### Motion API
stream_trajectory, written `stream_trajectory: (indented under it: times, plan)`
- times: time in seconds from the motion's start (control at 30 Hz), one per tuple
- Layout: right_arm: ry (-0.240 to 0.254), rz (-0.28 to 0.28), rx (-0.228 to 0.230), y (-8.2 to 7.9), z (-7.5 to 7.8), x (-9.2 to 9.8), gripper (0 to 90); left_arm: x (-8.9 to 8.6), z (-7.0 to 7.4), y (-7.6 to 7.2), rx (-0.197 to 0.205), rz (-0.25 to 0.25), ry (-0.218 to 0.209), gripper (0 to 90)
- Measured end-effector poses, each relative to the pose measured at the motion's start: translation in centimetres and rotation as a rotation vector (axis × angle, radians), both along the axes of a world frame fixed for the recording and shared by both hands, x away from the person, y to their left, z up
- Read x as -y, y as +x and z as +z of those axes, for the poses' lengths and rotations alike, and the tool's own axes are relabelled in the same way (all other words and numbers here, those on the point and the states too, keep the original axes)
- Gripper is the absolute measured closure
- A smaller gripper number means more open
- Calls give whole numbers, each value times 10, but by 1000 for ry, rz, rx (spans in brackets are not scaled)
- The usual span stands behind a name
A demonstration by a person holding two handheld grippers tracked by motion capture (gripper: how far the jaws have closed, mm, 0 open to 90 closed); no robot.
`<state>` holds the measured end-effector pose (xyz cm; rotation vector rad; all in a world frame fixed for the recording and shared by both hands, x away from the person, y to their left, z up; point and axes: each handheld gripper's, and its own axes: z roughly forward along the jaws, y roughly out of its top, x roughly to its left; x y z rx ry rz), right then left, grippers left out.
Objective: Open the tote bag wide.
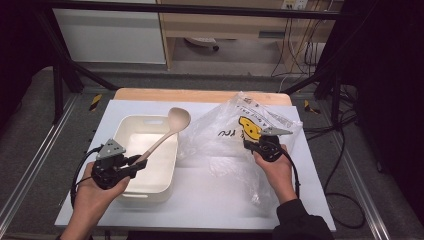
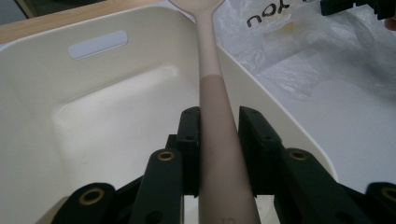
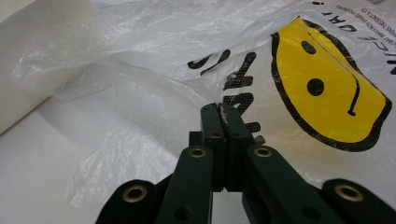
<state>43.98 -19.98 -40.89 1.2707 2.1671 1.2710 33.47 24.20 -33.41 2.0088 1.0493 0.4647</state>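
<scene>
A pale wooden spoon (image 1: 178, 120) slants up over a white plastic bin (image 1: 145, 121), its bowl above the bin's far rim. My left gripper (image 1: 138, 161) is shut on the spoon's handle (image 2: 212, 79), with a jaw pressed on each side, above the bin's inside (image 2: 93, 98). To the right lies a clear plastic bag (image 1: 225, 137) with a yellow smiley face (image 3: 327, 88) and black lettering. My right gripper (image 1: 247, 144) is shut, and a thin fold of the bag (image 3: 140, 60) is pinched at its tips (image 3: 223, 112), holding that side of the bag up.
Bin and bag rest on a white sheet (image 1: 210, 200) over a wooden table (image 1: 200, 95). A black metal frame (image 1: 65, 75) surrounds the table, and cables (image 1: 345, 165) trail on the floor at the right. The right gripper (image 2: 355, 5) appears far off in the left gripper view.
</scene>
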Motion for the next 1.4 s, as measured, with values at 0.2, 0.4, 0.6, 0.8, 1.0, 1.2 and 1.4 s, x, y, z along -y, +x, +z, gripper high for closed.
stream_trajectory:
  times: [0.2, 0.4, 0.6, 0.8, 1.0, 1.2, 1.4]
  plan:
    - [-1, 2, -1, 0, 0, -1, 900, 2, 1, 0, 5, -11, -5, 702]
    - [3, 0, 1, 0, 0, 0, 900, 8, 2, -1, 4, -29, 1, 702]
    - [1, -1, -1, 0, 0, 0, 900, 14, 2, -3, 6, -46, -3, 702]
    - [2, 0, -1, 0, 0, 1, 900, 23, 2, -5, 2, -71, 8, 702]
    - [4, 1, -1, 0, 0, 1, 900, 31, 0, -8, 0, -92, 12, 702]
    - [3, 1, 1, 1, 0, 1, 900, 36, -1, -9, 0, -107, 16, 702]
    - [3, 3, -3, 0, 0, 1, 900, 42, -3, -10, -2, -123, 29, 702]
